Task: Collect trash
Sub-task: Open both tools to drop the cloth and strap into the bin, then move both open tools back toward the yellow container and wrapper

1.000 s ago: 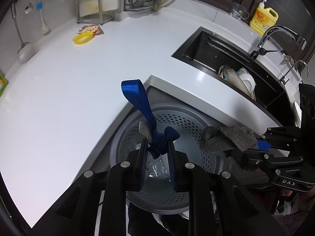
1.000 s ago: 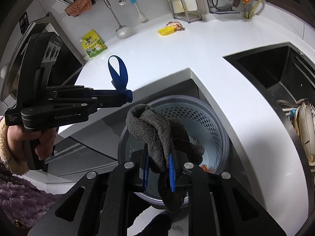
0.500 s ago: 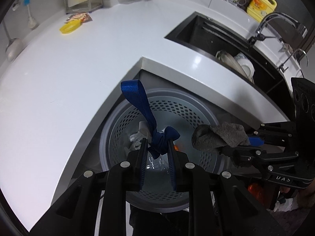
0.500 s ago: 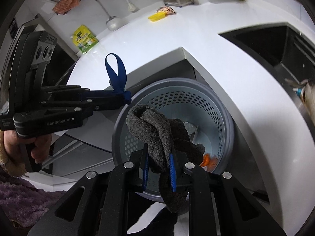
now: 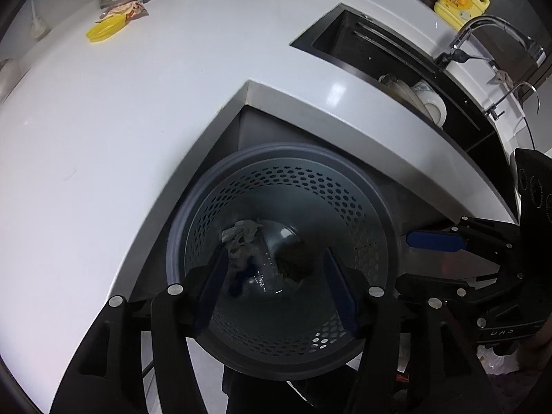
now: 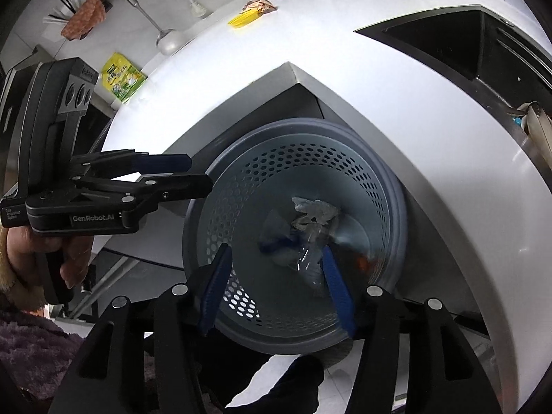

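Left gripper [image 5: 276, 276] and right gripper [image 6: 276, 272] just spread, empty, above upright bin [image 5: 390, 227], trash inside blurred

The bin [image 5: 286, 362] stands directly below both tools, tucked into the inner corner of the desk [image 5: 103, 138]. The left tool [image 5: 279, 286] and right tool [image 6: 276, 283] hang over its mouth, side by side. Crumpled trash [image 6: 314, 212] lies in the bin. Beyond the tools, to the right, the sink [image 5: 396, 58] is set into the desk.
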The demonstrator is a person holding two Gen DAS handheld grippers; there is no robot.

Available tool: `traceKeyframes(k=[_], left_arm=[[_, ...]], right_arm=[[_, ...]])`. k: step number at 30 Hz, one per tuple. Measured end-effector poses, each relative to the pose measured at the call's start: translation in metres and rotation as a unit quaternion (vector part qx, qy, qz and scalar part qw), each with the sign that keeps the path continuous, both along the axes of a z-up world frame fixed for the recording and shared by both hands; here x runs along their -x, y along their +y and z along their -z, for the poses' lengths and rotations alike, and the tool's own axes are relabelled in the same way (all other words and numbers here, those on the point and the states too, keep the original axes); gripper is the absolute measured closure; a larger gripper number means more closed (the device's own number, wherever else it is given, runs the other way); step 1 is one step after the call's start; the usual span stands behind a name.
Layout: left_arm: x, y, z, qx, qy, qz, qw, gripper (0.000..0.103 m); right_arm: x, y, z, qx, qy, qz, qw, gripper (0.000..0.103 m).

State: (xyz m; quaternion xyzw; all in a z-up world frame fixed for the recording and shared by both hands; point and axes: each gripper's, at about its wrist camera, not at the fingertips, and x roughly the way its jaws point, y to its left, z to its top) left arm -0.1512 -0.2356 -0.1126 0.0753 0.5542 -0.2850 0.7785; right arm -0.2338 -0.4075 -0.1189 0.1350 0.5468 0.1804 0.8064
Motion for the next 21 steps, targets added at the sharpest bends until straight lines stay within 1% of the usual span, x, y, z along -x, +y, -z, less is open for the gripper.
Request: traceKeyframes(k=[1, 3, 5, 9, 14, 21], left_arm=[[-0.002, 0.001, -0.003, 0.002, -0.003, 0.0, 1.0, 0.047], [-0.006, 0.004, -0.009, 0.006, -0.009, -0.005, 0.9999, 0.043], [-0.012, 0.009, -0.016, 0.011, -0.015, -0.013, 0.9997, 0.041], [-0.024, 0.02, -0.029, 0.012, -0.03, -0.027, 0.9991, 0.041], [-0.041, 0.035, -0.045, 0.009, -0.05, -0.047, 0.9976, 0.039], [-0.069, 0.06, -0.068, 0.01, -0.081, -0.075, 0.9938, 0.034]], right_arm=[[-0.002, -0.001, -0.001, 0.0, -0.002, 0.003, 1.0, 0.048], [-0.006, -0.003, -0.006, -0.004, -0.008, 0.01, 1.0, 0.047], [-0.012, -0.005, -0.011, -0.007, -0.015, 0.016, 1.0, 0.046], [-0.025, -0.003, -0.022, -0.009, -0.033, 0.018, 0.999, 0.045], [-0.044, 0.005, -0.035, -0.018, -0.053, 0.01, 0.998, 0.039], [-0.075, 0.02, -0.049, -0.018, -0.074, -0.004, 0.997, 0.038]])
